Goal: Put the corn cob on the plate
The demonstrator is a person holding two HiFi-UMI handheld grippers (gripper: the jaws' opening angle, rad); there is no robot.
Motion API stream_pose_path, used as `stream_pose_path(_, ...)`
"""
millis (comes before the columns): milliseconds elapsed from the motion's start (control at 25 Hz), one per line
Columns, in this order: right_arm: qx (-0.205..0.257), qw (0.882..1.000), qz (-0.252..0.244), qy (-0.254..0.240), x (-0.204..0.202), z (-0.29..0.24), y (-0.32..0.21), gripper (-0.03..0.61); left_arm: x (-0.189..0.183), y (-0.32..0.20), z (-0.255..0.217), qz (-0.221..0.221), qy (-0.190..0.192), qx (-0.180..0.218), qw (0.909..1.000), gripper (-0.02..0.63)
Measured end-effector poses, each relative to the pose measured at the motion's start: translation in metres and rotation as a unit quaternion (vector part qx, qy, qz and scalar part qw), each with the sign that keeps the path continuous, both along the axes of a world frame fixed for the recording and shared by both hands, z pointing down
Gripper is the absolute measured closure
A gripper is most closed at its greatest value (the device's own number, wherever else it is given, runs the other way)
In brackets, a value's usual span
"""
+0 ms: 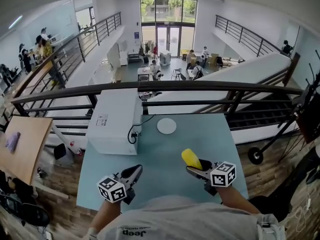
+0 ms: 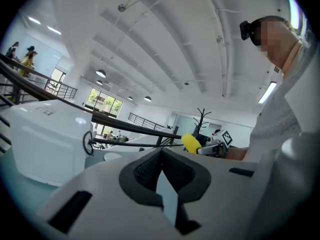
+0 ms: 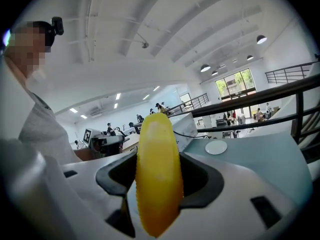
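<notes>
The yellow corn cob is clamped between the jaws of my right gripper, above the right part of the teal table. In the right gripper view the cob stands upright between the dark pads and fills the gap. The small round white plate lies bare near the table's far edge, ahead and left of the cob, and shows beyond the cob. My left gripper hovers over the near left of the table, jaws together with nothing in them. From there the cob shows to the right.
A large white box with a black cable stands at the table's back left, close to the plate. A dark railing runs just behind the table, with a drop to a lower floor beyond. A wooden table stands far left.
</notes>
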State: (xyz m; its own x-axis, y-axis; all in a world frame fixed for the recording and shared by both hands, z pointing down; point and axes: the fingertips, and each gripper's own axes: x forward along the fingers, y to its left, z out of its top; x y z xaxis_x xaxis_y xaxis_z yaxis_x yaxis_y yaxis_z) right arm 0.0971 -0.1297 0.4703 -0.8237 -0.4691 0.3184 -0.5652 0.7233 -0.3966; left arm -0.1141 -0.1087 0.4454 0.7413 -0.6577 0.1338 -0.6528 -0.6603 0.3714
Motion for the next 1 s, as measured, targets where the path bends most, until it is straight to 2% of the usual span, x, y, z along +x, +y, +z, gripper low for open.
stream_pose_path(160,0.010,0.999,-0.034,-0.007,0.050,0.006,-0.024,0.318,0.068,-0.009,0.003,-0.008,-0.005,-0.018,0.9998,0.604)
stream_pose_path(320,0.008,0.999,-0.034,-0.034,0.077,0.008,-0.049,0.318,0.100,-0.016,0.001,-0.008,-0.030,-0.029,0.9991,0.604)
stream_pose_path(520,0.002,0.999,-0.016,-0.040,0.072,0.021,-0.058,0.318,0.082,-0.019,0.008,-0.006,-0.042,-0.044,0.9981,0.604)
stream_pose_path(760,-0.017,0.999,0.025,-0.029,0.034,0.032,-0.046,0.318,0.044,-0.024,0.027,0.035,-0.031,-0.052,0.9976,0.604)
stream_pose_path(1000,-0.027,0.999,0.030,-0.009,-0.003,0.036,-0.046,0.318,0.017,-0.040,0.027,0.056,-0.019,-0.035,0.9976,0.604)
